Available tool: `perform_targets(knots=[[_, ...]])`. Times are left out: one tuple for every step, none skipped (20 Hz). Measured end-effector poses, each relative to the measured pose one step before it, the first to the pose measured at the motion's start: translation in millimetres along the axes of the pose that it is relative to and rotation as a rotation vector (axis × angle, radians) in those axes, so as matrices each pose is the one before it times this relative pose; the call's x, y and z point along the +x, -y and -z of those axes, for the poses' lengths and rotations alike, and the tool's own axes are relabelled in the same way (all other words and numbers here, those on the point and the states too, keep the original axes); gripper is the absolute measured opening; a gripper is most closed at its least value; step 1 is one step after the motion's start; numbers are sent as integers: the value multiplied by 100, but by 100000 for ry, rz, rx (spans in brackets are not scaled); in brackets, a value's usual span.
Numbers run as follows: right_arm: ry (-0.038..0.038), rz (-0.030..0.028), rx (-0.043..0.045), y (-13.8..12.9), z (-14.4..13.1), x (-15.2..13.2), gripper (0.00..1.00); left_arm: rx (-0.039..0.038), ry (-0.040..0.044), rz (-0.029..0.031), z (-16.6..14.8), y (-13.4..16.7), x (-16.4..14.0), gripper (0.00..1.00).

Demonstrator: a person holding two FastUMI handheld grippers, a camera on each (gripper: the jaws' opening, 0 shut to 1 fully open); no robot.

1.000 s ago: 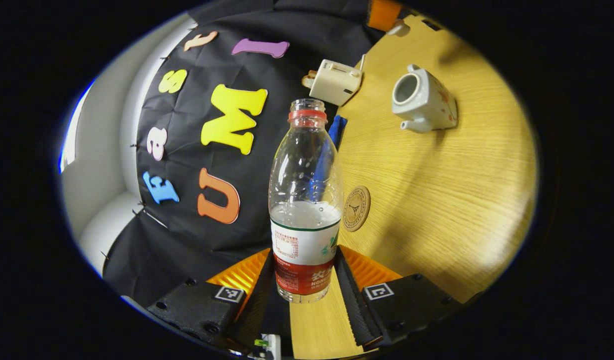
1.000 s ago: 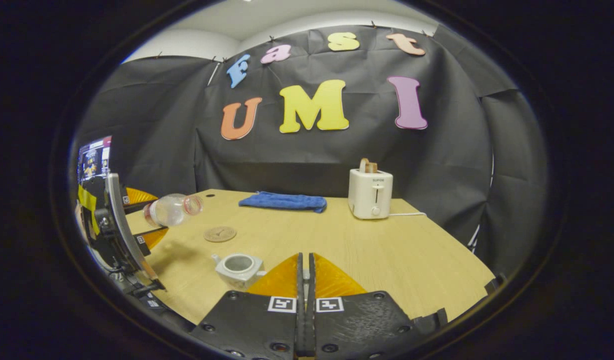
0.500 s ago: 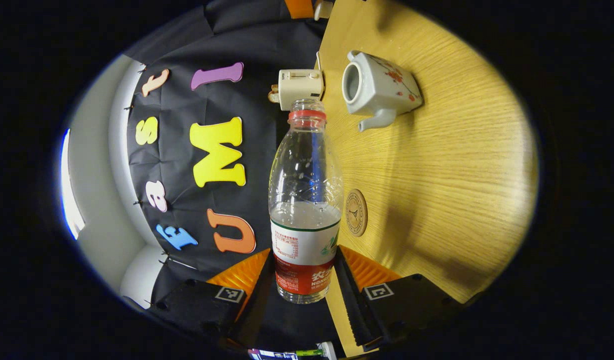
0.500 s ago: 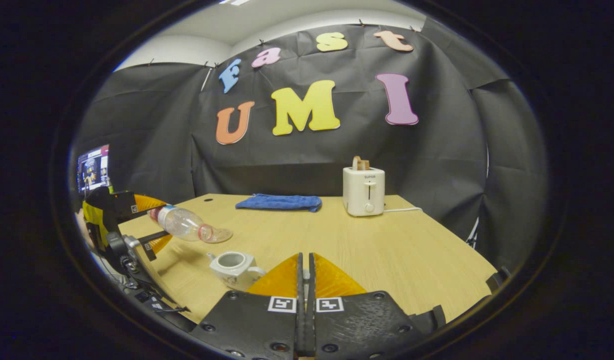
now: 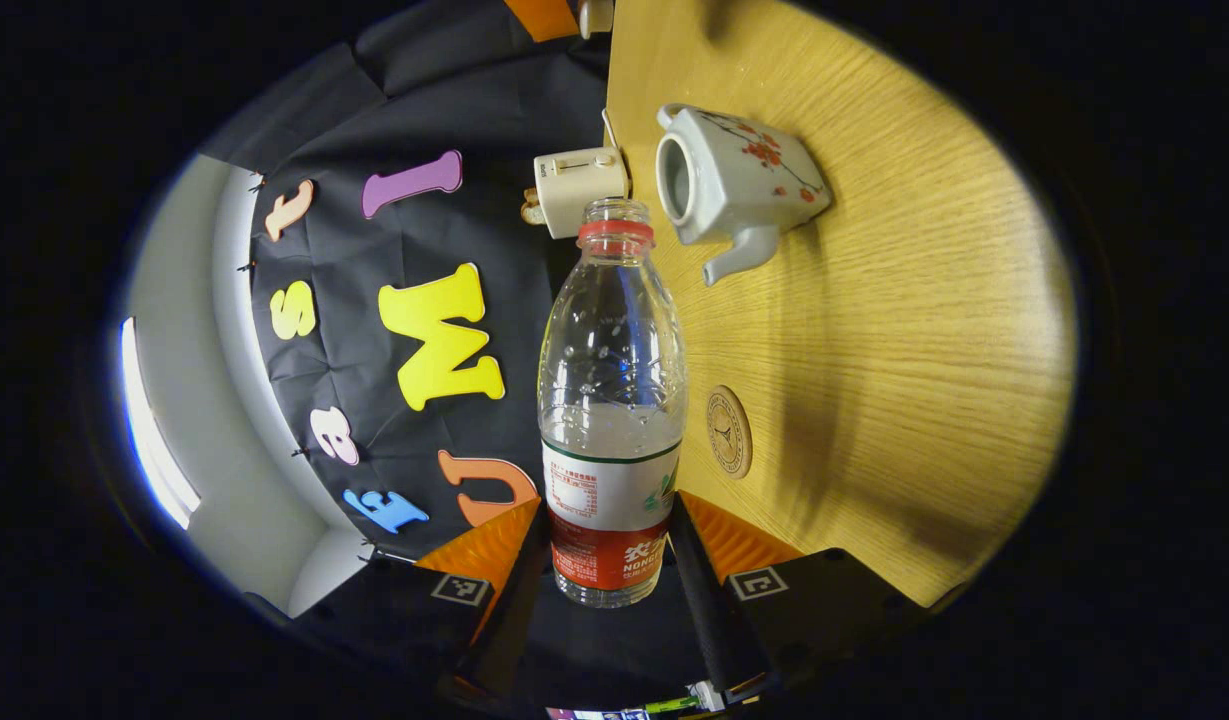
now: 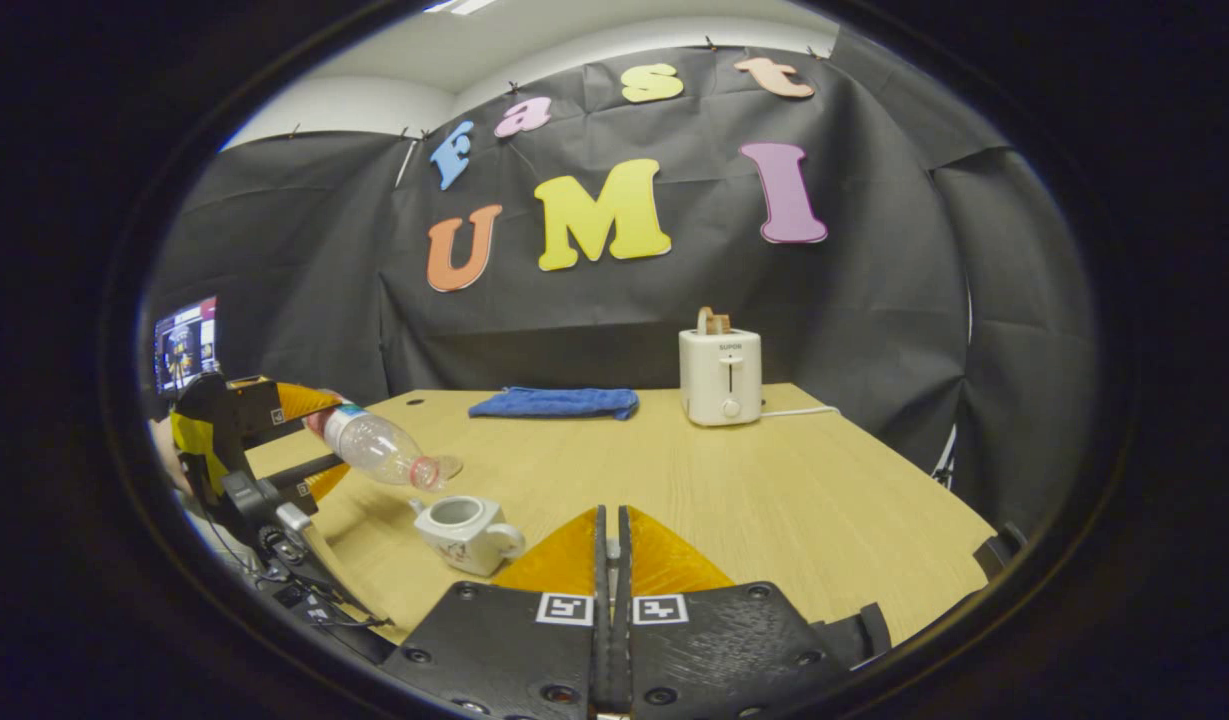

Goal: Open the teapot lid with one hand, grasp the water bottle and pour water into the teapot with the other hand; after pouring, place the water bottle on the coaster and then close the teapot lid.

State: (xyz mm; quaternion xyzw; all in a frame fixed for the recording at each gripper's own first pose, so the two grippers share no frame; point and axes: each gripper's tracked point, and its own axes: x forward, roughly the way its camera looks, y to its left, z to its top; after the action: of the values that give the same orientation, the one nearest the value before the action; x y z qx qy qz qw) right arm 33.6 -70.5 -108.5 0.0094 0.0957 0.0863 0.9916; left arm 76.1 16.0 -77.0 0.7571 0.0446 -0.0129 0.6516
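Note:
My left gripper (image 5: 609,512) is shut on the label end of a clear, capless water bottle (image 5: 612,400) that is part full. In the right gripper view the bottle (image 6: 379,450) lies tilted mouth-down, its mouth just above and left of the white teapot (image 6: 464,528). The flower-painted teapot (image 5: 739,185) stands open on the table. A round coaster (image 5: 729,432) lies near it. My right gripper (image 6: 611,515) is shut, raised to the teapot's right. At the top edge of the left gripper view a small white lid (image 5: 596,14) sits at that gripper's tip.
A white toaster (image 6: 720,375) with bread and a blue cloth (image 6: 556,402) sit at the back of the wooden table (image 6: 774,500). A monitor (image 6: 184,340) glows at the far left, behind the hand-held left gripper (image 6: 274,420).
The left gripper tipped the bottle further over and carried its mouth down toward the teapot's opening. The right gripper stayed shut and drifted slightly.

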Motion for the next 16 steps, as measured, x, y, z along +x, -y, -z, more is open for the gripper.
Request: perform_targets(knots=[[16, 86, 106, 134, 32, -11, 0, 1507, 182, -534, 48, -135, 92, 71], [100, 155, 94, 116, -33, 38, 0, 1347, -19, -464, 1, -249, -36, 72], [-88, 139, 70, 38, 120, -4, 0, 1528, 179, -792, -48, -297, -16, 71], [-50, 127, 53, 48, 11, -45, 0, 1825, 494, -1670, -148, -458, -98, 72], [-127, -51, 68, 34, 7, -37, 0, 2010, 569, -1261, -208, -477, 178, 72], [-45, -93, 107, -37, -66, 22, 0, 1188, -115, -700, 154, -91, 18, 71], [38, -108, 23, -12, 102, 26, 0, 753, 14, -354, 88, 36, -6, 71], [-15, -2, -95, 10, 34, -79, 0, 773, -78, -235, 33, -79, -49, 71], [-1, -149, -75, -78, 85, -79, 0, 765, 105, 40, -41, -58, -45, 71], [71, -38, -127, -51, -105, 44, 0, 987, 192, -157, -44, -47, 43, 71], [67, 8, -72, 25, -51, -23, 0, 1286, -149, -715, 21, -192, 0, 71], [144, -99, 16, -15, -6, -75, 0, 1066, 83, -1021, 92, -301, -53, 75], [12, -55, -79, -96, 19, 70, 0, 928, 225, -846, 8, -304, 58, 71], [6, -98, -75, -74, -37, 3, 0, 708, 120, -387, 116, -183, -29, 71], [-13, 28, -88, 73, 72, -11, 0, 787, 338, -280, 6, -198, 55, 71], [49, 118, -107, 53, -44, 23, 0, 1128, 382, -366, 50, -214, -11, 71]])
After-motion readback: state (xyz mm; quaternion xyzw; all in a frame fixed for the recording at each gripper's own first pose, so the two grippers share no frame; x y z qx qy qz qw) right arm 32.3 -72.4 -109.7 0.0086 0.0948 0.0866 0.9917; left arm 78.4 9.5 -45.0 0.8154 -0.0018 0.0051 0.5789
